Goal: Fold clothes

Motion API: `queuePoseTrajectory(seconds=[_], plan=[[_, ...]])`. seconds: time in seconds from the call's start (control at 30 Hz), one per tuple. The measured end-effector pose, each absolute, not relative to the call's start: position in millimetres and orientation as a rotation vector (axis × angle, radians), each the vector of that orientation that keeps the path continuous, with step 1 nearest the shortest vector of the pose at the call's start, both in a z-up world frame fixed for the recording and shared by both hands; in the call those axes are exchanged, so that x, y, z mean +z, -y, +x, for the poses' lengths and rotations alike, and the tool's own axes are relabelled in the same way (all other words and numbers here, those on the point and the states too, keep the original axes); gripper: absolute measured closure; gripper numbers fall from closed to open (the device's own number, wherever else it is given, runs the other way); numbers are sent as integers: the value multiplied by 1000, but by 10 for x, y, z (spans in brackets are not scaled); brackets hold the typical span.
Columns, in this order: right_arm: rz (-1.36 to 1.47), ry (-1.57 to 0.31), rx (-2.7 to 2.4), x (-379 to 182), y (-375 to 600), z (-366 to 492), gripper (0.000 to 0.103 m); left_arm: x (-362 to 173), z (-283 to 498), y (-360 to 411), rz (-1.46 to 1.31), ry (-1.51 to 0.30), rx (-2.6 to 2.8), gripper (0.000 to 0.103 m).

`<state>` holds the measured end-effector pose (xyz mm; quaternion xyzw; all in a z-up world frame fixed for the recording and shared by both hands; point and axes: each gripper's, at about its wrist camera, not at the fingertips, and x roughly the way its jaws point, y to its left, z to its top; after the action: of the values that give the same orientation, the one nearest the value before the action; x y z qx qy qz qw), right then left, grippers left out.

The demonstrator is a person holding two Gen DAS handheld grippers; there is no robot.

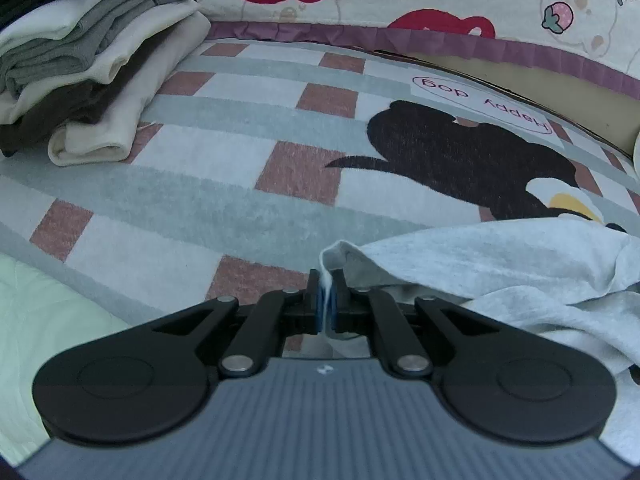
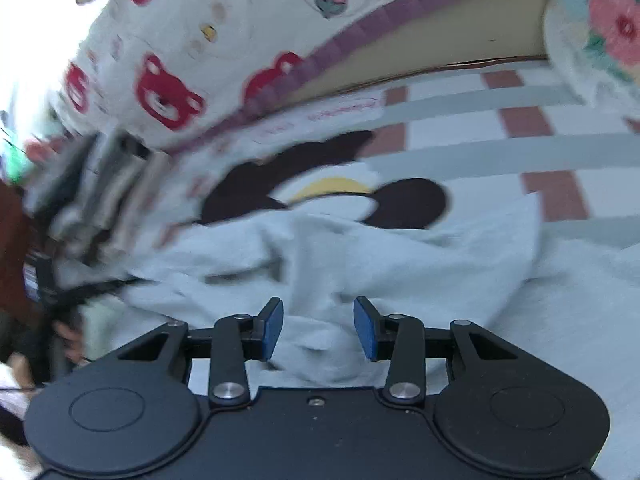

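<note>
The left gripper (image 1: 326, 300) had its fingers (image 1: 318, 300) closed on a pinched edge of a pale grey garment (image 1: 500, 264), which spread away to their right. Beyond the fingers lay a checked blanket (image 1: 224, 152) printed with a dark cartoon dog. A stack of folded clothes (image 1: 88, 56) sat far ahead, left.

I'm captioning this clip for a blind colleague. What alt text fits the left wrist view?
The left claw is shut on a corner of a light grey garment lying on a checked play mat. A stack of folded clothes sits at the far left.
</note>
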<state>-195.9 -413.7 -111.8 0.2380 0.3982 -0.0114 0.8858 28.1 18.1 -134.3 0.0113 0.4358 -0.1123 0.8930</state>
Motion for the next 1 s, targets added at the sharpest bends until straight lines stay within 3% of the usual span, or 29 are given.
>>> queuePoseTrajectory(seconds=[0.03,0.07,0.1,0.43,0.47,0.53,0.8,1.0], plan=[[483,-853,-32,-1155,4144,-1950,68,-1344,278,-178,22,-905,-232,100],[474,-876,-41,-1193,4150,-1944,79,-1346,278,-177,22,-907,-231,100],[481,-890,-47,-1235,4157,-1947,81,-1350,274,-178,22,-907,-231,100],[489,-943,-17,-1537,4054,-1879,78,-1370,272,-179,19,-914,-233,100],[471,-936,0,-1553,4032,-1869,95,-1360,265,-196,-4,-903,-244,99],[439,-888,-22,-1537,4026,-1909,99,-1332,259,-230,-50,-888,-270,99],[261,-676,-292,-717,4416,-1924,99,-1031,413,-130,-88,-792,-332,100],[99,-605,-360,90,4954,-1314,99,-489,1036,317,-65,-705,-467,100]])
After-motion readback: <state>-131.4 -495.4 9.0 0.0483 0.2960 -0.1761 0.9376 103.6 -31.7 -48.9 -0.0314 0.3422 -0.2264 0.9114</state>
